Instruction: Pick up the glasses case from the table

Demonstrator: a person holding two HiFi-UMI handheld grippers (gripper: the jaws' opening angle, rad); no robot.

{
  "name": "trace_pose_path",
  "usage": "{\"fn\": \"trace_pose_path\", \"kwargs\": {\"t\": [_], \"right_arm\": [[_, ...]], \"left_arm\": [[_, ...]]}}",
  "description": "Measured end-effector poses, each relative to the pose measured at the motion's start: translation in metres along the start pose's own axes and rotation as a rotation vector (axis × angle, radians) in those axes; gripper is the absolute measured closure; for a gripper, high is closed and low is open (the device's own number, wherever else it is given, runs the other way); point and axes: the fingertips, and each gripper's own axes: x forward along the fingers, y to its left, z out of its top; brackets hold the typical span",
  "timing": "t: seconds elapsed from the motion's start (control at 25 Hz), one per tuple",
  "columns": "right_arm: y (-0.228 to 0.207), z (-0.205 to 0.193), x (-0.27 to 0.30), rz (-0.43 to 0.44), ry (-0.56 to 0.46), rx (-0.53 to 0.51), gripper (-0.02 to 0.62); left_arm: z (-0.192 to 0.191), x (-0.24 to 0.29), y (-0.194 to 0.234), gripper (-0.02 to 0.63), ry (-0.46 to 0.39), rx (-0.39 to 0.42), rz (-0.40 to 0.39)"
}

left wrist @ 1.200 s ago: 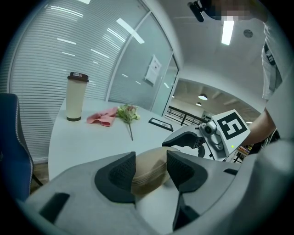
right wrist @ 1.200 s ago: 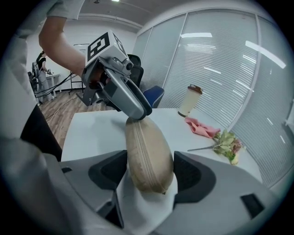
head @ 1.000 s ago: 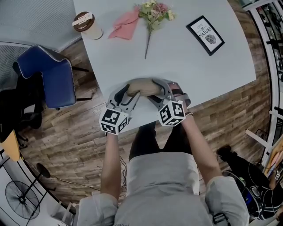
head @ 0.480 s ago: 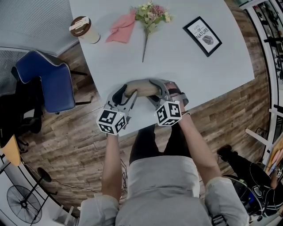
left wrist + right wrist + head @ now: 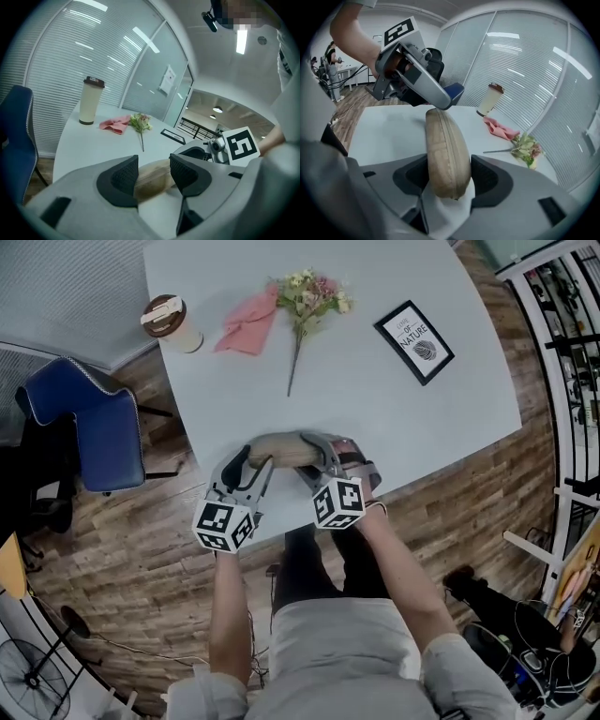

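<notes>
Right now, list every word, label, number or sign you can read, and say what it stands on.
"NATURE": on the framed print; the smaller line above it is too small to read.
Marker cubes: coded squares only, no words.
Coffee cup: no readable print.
Sheet on the glass wall: too blurred.

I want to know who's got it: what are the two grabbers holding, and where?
The glasses case: the left gripper pinches one end; the right gripper's jaws are closing on the other end.
</notes>
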Motion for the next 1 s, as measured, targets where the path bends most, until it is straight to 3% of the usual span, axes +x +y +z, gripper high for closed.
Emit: {"fn": "trace_pose_path", "kwargs": {"t": [0.28, 0.44, 1.0], "right_arm": [[0.001, -0.014, -0.017, 0.003, 0.034, 0.056, 0.347], [-0.003, -0.028, -0.04, -0.009, 0.031, 0.138, 0.347], [-0.011, -0.065, -0.161, -0.153, -0.098, 0.447, 0.347]], "left_arm": [[0.0, -0.026, -0.015, 0.407, -0.033, -0.009, 0.088], [-0.003, -0.035, -0.035, 0.407, -0.04, -0.016, 0.13], [-0.009, -0.039, -0.137, 0.407, -0.063, 0.002, 0.148]]}}
